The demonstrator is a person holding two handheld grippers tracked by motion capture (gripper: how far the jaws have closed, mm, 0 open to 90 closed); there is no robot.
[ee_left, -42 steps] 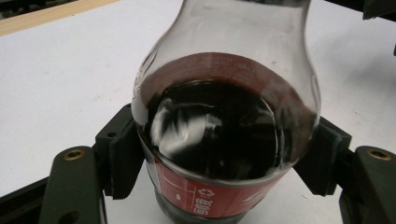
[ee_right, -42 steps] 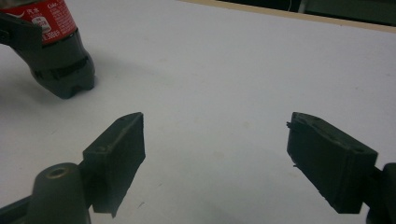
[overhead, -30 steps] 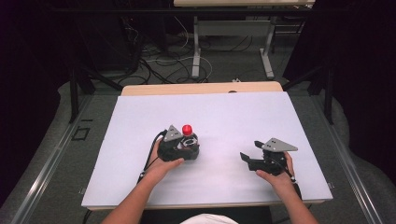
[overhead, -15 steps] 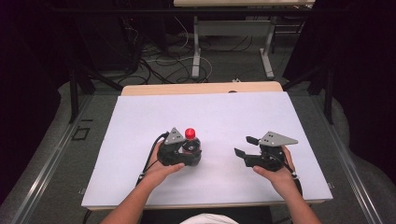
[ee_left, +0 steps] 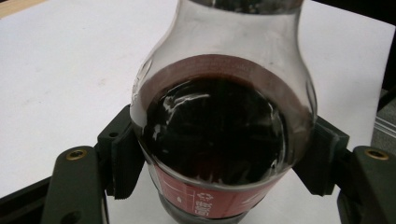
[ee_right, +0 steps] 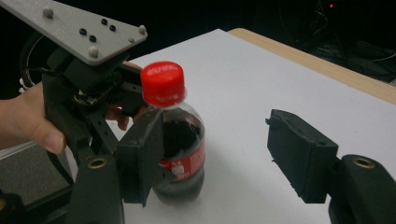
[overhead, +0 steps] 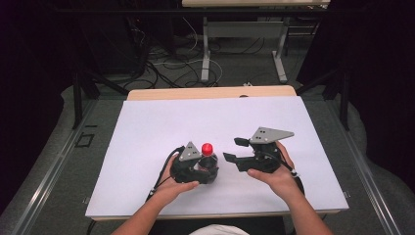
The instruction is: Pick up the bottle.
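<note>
Two hand-held grippers [overhead: 195, 166] flanking bottle [overhead: 208, 157]

A white-covered wooden worktop [overhead: 147, 127] stood on grey carpeted floor [overhead: 54, 161]. Beyond it, tangled black cables [overhead: 161, 68] lay on the floor beside the grey metal legs of another table [overhead: 205, 49]. Dark curtains [overhead: 29, 73] closed in both sides, leaving the surroundings dim.

- Clear plastic bottle of dark liquid [ee_left: 219, 135], red label band [ee_left: 205, 198]: small white print and a white recycling-type mark, too small and blurred to read; no brand legible.
- Same label in the right gripper view: a white mark, unreadable.
- Red screw cap [ee_right: 162, 83]: faint raised lettering, not legible.
</note>
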